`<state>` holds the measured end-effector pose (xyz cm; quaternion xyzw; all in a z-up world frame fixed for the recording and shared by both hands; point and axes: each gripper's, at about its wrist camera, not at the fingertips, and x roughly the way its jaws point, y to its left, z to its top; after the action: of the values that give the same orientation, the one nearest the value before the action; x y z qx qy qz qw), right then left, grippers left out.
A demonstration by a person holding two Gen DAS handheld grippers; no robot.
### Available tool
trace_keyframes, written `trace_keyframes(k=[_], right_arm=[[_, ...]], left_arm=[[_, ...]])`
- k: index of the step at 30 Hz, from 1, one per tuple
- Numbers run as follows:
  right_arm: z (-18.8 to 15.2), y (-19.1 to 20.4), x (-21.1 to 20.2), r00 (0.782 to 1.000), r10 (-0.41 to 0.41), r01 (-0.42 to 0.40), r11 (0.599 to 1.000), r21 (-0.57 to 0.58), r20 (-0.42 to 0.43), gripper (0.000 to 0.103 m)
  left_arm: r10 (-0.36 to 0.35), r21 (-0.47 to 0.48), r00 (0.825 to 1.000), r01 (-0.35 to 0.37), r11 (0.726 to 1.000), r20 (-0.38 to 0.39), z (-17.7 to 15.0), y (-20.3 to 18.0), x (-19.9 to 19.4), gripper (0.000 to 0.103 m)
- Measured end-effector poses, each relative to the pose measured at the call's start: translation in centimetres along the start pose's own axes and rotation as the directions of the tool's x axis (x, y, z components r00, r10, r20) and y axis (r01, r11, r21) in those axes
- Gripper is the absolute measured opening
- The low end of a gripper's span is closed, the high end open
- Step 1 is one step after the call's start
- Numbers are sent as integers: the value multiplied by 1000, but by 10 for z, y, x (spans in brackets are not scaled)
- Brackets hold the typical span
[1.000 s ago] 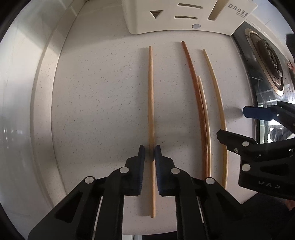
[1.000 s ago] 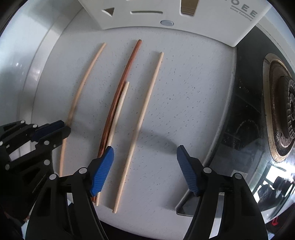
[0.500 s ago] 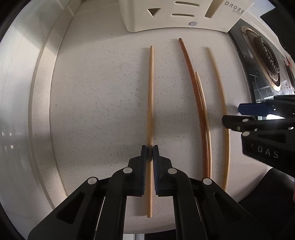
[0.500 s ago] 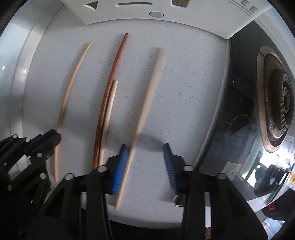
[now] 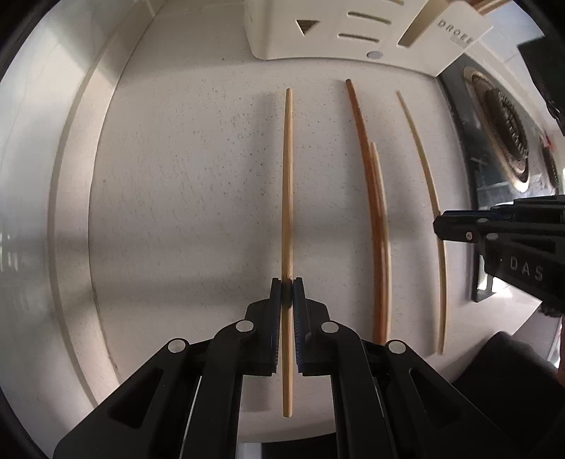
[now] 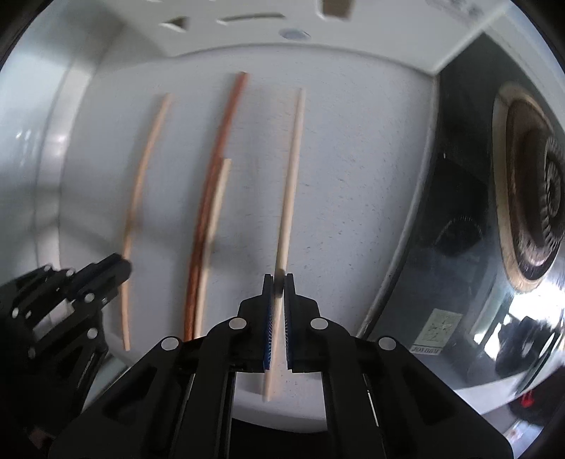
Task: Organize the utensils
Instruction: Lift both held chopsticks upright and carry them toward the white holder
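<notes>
Several chopsticks lie lengthwise on a speckled white counter (image 5: 183, 197). My left gripper (image 5: 287, 282) is shut on a light wooden chopstick (image 5: 287, 183) near its near end. My right gripper (image 6: 278, 279) is shut on a pale chopstick (image 6: 291, 169), also seen at the right of the left wrist view (image 5: 425, 176). Between them lie a dark reddish-brown chopstick (image 5: 365, 155) with a shorter light one (image 5: 379, 197) against it; both show in the right wrist view (image 6: 215, 169). The right gripper's body (image 5: 512, 243) shows at the right edge of the left wrist view.
A white utensil holder (image 5: 339, 31) with slots stands at the far edge of the counter. A metal sink rim (image 5: 67, 197) runs along the left. A black stove with a burner (image 6: 529, 197) lies to the right.
My right gripper has moved over the pale chopstick and shut on it. My left gripper has closed fully on the light wooden chopstick and holds it.
</notes>
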<state>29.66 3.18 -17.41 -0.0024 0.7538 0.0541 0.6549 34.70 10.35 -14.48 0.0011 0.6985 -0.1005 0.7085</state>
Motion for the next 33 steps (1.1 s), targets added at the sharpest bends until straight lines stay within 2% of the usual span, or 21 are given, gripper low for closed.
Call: trace_keyframes(k=[5, 12, 19, 21, 26, 28, 32, 33], right_arm=[[-4, 1, 2, 1000, 30, -31, 999, -12, -7, 6], [-11, -14, -14, 993, 108, -106, 993, -46, 38, 6], [-22, -23, -40, 979, 124, -102, 984, -143, 161, 6], [-37, -33, -37, 974, 133, -103, 981, -162, 186, 6], [-46, -58, -56, 957, 126, -73, 977, -202, 260, 6], [-47, -63, -64, 946, 126, -62, 975, -215, 298, 6], [-59, -75, -85, 902, 145, -42, 967, -252, 407, 6], [-61, -76, -91, 889, 152, -39, 965, -260, 433, 6]], left_arm=[[-6, -41, 1000, 6, 999, 6, -6, 8, -3, 6], [3, -77, 998, 1, 997, 59, -10, 7, -29, 6], [6, -104, 988, 10, 994, 152, -23, -10, -50, 6], [14, -115, 984, 7, 993, 179, -26, -18, -56, 6], [59, -111, 967, -32, 993, 248, -29, -52, -71, 6], [95, -122, 954, -62, 991, 286, -31, -60, -79, 6], [114, -154, 926, -62, 986, 359, -29, -62, -99, 6], [122, -165, 911, -60, 984, 394, -28, -63, -106, 6]])
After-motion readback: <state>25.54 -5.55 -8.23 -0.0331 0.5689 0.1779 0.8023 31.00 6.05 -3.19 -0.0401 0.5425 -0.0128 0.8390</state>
